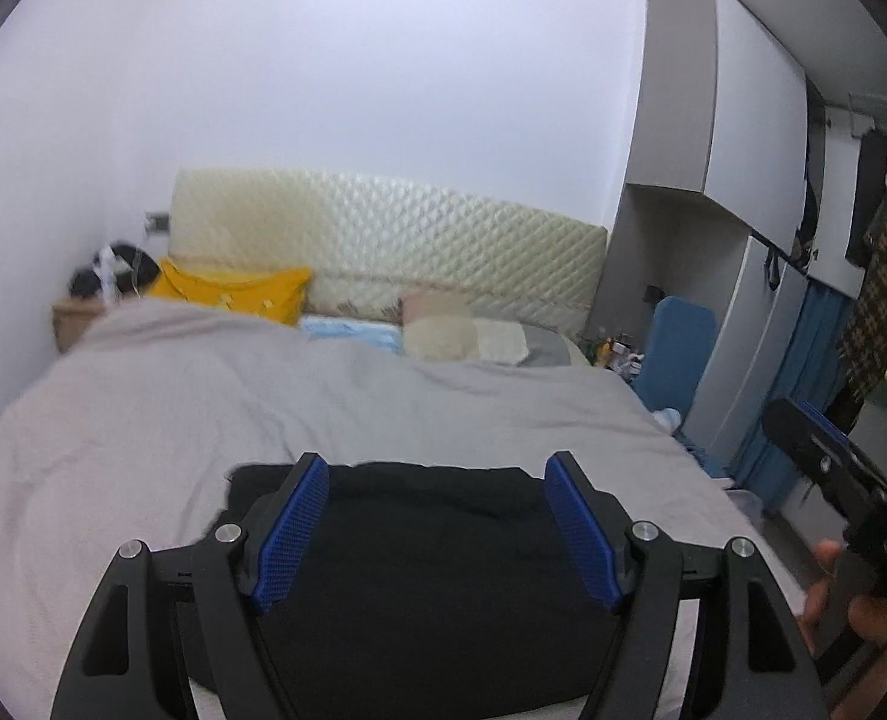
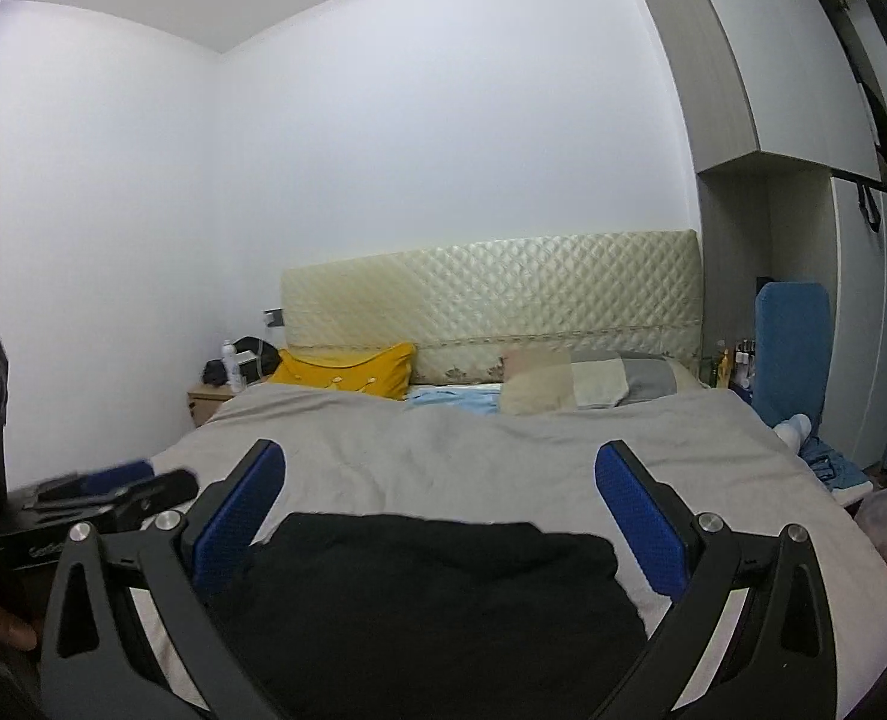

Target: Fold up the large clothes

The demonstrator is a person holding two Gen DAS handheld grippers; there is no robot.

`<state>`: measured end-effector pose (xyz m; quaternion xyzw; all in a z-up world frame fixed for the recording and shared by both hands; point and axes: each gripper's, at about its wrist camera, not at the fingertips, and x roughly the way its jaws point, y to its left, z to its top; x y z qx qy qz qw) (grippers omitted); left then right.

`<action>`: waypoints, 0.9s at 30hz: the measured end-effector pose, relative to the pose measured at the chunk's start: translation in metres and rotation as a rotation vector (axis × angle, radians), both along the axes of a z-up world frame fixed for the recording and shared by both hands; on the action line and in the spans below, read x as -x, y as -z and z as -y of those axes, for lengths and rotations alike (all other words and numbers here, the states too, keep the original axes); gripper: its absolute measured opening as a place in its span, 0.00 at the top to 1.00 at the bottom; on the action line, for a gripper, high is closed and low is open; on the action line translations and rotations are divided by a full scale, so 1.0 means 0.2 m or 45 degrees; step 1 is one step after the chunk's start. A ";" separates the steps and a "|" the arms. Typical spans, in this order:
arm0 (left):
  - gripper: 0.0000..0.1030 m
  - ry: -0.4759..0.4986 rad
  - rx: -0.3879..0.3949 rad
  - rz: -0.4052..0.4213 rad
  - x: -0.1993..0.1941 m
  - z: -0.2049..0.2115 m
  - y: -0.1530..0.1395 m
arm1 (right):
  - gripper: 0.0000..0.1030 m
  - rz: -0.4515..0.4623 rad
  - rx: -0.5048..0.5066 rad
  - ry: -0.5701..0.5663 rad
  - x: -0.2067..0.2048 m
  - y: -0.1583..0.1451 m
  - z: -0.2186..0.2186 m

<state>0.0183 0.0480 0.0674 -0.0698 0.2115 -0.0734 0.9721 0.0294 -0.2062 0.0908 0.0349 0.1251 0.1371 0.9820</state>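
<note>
Black garment [image 1: 419,570], folded into a compact block, lies flat on the grey bedspread [image 1: 203,408] at the foot edge of the bed, roughly midway between its two long sides.

Left gripper [image 1: 437,474]: jaws stand wide apart with nothing between the blue pads [image 1: 290,531]; it is raised above the garment and does not touch it. Right gripper [image 2: 440,462]: jaws likewise spread wide, blue pads [image 2: 239,519] bare, clear of the fabric. In the left wrist view the right gripper body and the hand [image 1: 863,612] holding it appear at the right border.

Head end of the bed:
- Quilted cream headboard [image 2: 491,294] against the white wall.
- Yellow pillow [image 2: 347,369] at the left head corner.
- Light blue cloth [image 2: 455,403] at the centre of the head edge.
- Cream and grey pillows [image 2: 587,384] toward the right head corner.

Storage units:
- Wooden nightstand [image 2: 206,399] beside the left head corner carries a white bottle [image 2: 230,363] and dark items; its drawer is shut, contents not visible.
- Grey wardrobe [image 1: 749,138] along the right side of the bed; the upper doors are closed, and clothes hang [image 1: 881,276] in the open section nearer the camera.
- Blue upright panel [image 2: 791,348] stands between the bed's right side and the wardrobe.
</note>
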 end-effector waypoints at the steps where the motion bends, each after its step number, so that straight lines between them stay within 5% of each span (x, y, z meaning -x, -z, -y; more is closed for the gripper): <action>1: 0.28 -0.007 -0.018 0.016 0.06 0.01 -0.01 | 0.00 0.001 0.012 -0.003 0.03 0.00 -0.01; 10: 0.26 -0.063 -0.078 0.056 0.38 0.03 -0.02 | 0.00 -0.002 0.012 -0.025 0.37 0.04 -0.07; 27: 0.16 -0.109 -0.124 -0.080 0.52 -0.05 0.28 | 0.00 -0.118 0.087 0.004 0.59 0.31 -0.11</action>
